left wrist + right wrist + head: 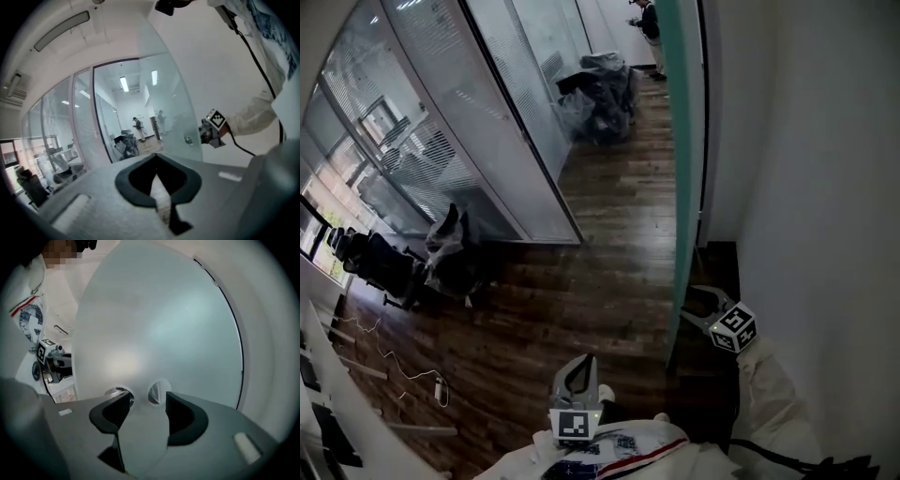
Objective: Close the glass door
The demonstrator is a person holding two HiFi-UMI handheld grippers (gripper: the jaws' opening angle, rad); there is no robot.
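The glass door (686, 169) stood open. Its edge seemed to lie between the spread jaws of the right gripper (701, 307), not pinched. It was best to grip the edge firmly first, then swing slowly. The left gripper (578, 373) was pressed together, empty.

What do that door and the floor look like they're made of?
Door: glass, apparently frosted. Its edge is greenish and translucent, and its face looks milky in the right gripper view.
Floor: dark wood planks or wood-look laminate, semi-gloss. Plank seams and soft reflections show.
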